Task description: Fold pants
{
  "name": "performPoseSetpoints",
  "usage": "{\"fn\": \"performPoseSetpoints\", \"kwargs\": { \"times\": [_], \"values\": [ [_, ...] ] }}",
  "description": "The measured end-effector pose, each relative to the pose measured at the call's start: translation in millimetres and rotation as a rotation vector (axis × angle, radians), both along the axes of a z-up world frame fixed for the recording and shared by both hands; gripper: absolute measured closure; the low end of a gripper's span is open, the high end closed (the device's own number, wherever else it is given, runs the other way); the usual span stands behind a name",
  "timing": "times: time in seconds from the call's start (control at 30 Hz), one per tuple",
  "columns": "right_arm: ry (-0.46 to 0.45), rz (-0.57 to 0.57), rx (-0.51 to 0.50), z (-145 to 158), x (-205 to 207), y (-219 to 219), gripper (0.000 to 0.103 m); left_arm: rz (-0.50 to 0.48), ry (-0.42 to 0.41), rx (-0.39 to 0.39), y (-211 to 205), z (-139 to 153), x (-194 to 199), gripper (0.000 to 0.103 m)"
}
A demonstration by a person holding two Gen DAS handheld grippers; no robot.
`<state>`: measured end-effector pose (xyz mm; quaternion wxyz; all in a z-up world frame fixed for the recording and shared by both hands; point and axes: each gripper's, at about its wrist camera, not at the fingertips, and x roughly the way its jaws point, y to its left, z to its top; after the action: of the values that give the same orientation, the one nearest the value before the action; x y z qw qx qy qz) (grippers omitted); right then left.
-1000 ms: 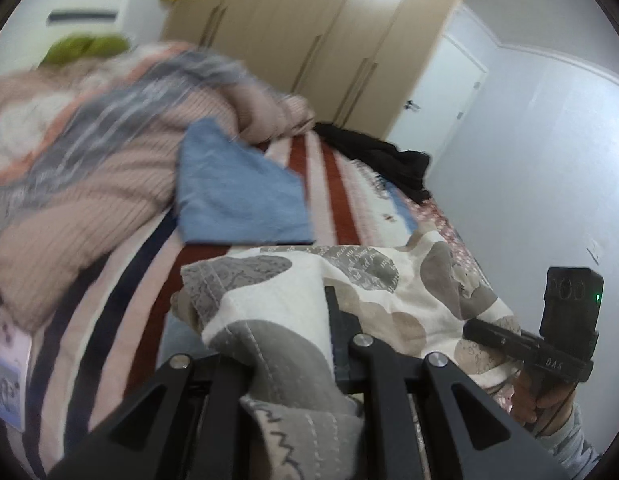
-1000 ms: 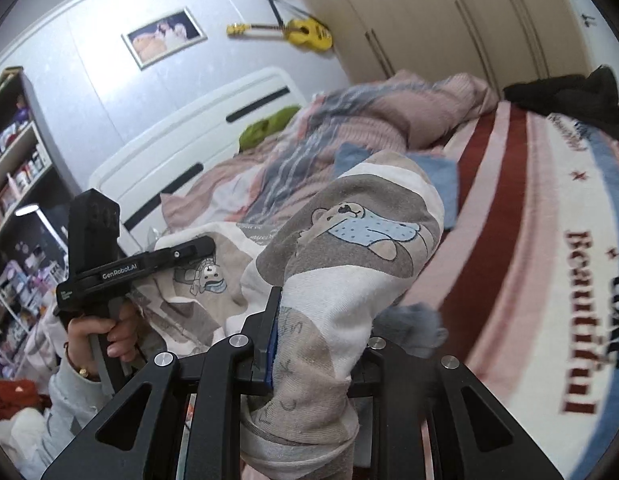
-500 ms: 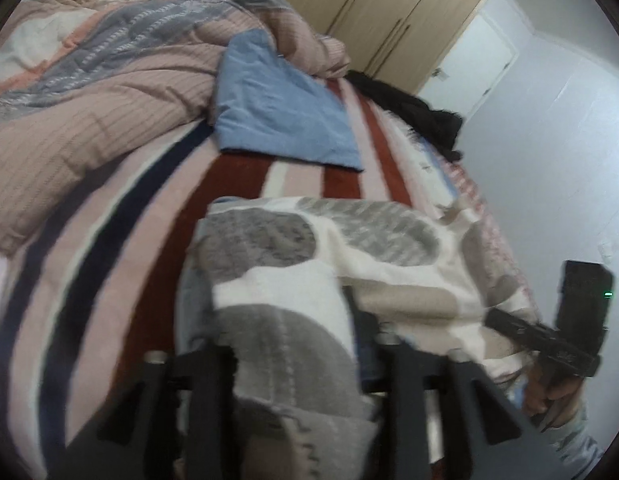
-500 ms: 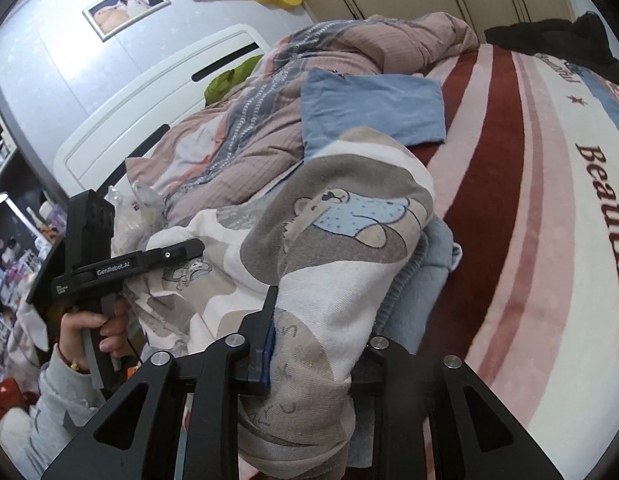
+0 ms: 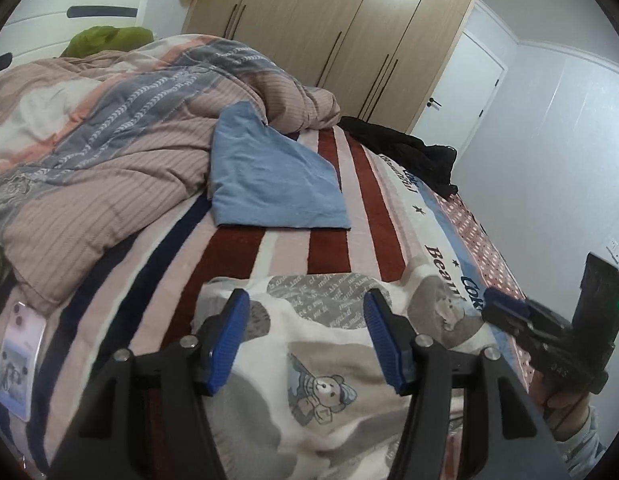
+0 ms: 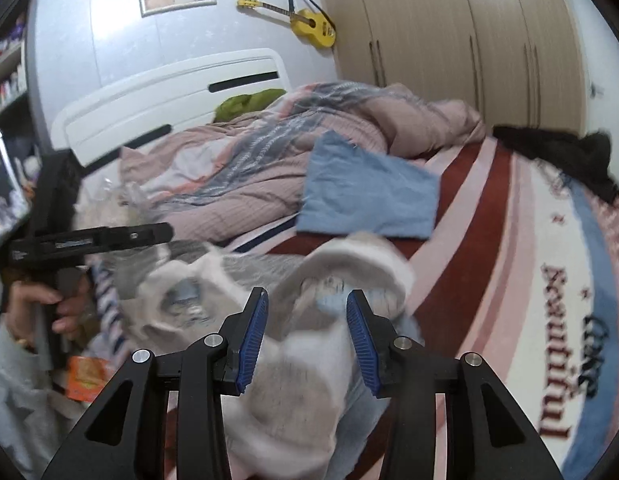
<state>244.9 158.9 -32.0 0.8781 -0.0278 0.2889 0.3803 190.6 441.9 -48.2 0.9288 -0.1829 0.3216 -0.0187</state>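
Note:
The bear-print pants lie in a folded heap on the striped bed blanket, cream with grey and beige patches. My left gripper hovers just over their near part, jaws opening, blue pads apart and clear of the cloth. In the right wrist view the same pants are blurred below my right gripper, whose jaws are also opening; the cloth lies between and under the pads without being pinched. Each view shows the other gripper held in a hand at its side.
A folded blue cloth lies further up the bed beside a bunched pink and grey duvet. A black garment sits at the far edge. A phone rests at the left. Wardrobes stand behind.
Both grippers were shut on the pants and held them up; now both have let go and stand open, and the pants have dropped onto the bed.

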Motion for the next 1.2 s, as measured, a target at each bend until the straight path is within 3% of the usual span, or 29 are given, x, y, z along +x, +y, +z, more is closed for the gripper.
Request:
{"fn": "performPoseSetpoints", "kwargs": {
  "times": [0.1, 0.27, 0.4, 0.53, 0.77, 0.83, 0.9, 0.97, 1.07, 1.2],
  "values": [
    [-0.014, -0.04, -0.002, 1.4, -0.7, -5.8, 0.064, -0.02, -0.016, -0.012, -3.7, 0.0, 1.2, 0.049],
    [0.0, 0.14, 0.033, -0.4, -6.8, 7.4, 0.065, -0.1, 0.008, -0.001, -13.2, -4.7, 11.3, 0.049],
    [0.01, 0.188, -0.055, -20.0, -6.4, 29.5, 0.063, -0.105, 0.086, 0.056, -18.5, -29.6, 15.6, 0.049],
    [-0.004, 0.194, -0.133, -48.5, -7.7, 26.1, 0.062, -0.103, 0.099, 0.001, -4.7, -53.3, 2.9, 0.049],
    [0.046, 0.218, -0.057, -69.2, -11.2, -3.6, 0.058, -0.125, 0.083, 0.004, -6.8, -75.6, -20.7, 0.049],
    [0.016, 0.233, -0.068, -69.8, -19.6, -5.9, 0.052, -0.113, 0.082, 0.012, -8.6, -72.5, -23.9, 0.049],
    [-0.022, 0.239, -0.083, -66.5, -29.1, -6.7, 0.035, -0.097, 0.072, 0.015, -9.1, -66.1, -28.3, 0.047],
    [-0.08, 0.247, -0.121, -63.7, -40.0, -5.1, 0.025, -0.112, 0.052, 0.026, -13.1, -57.2, -35.3, 0.044],
    [-0.165, 0.251, -0.187, -64.9, -55.2, -4.1, 0.025, -0.147, 0.037, 0.044, -17.7, -49.1, -45.2, 0.042],
    [-0.172, 0.241, -0.192, -70.0, -62.5, -13.2, 0.025, -0.14, 0.046, 0.052, -13.3, -48.9, -53.5, 0.041]
  ]
}}
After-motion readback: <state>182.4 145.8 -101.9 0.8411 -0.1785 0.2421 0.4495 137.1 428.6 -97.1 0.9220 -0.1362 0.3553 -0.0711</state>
